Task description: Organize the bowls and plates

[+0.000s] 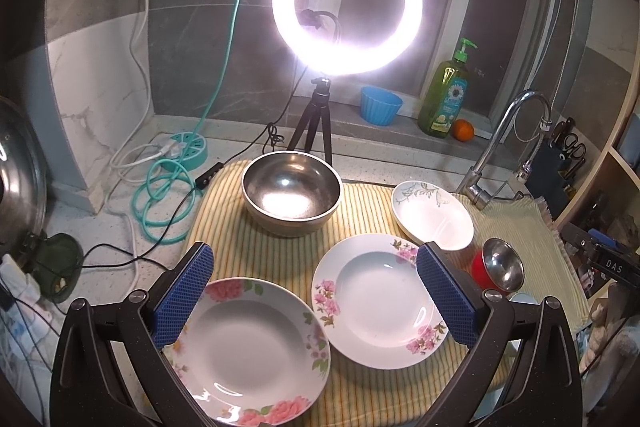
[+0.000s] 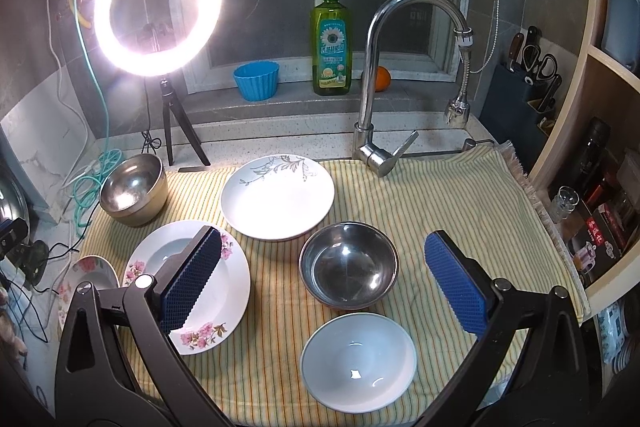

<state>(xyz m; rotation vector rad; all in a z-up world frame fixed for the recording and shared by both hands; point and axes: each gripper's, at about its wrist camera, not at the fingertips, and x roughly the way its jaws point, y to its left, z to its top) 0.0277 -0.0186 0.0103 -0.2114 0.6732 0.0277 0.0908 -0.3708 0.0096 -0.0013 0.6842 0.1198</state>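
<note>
Jaws on both the left gripper point(image 1: 316, 291) and the right gripper point(image 2: 324, 283) stand wide apart with nothing between their blue dimpled pads. Six dishes rest on the striped yellow cloth point(image 2: 440, 195). Three are glossy round ceramic plates: two with pink flowers, one near left point(image 1: 248, 351) and one beside it point(image 1: 380, 301), plus a white plate with a grey leaf sprig point(image 2: 278, 197) farther back. Three are bowls: a large steel bowl point(image 1: 292, 197) at far left, a smaller steel bowl with red outside point(image 2: 349, 265) mid-right, and a plain white bowl point(image 2: 358, 361) nearest.
</note>
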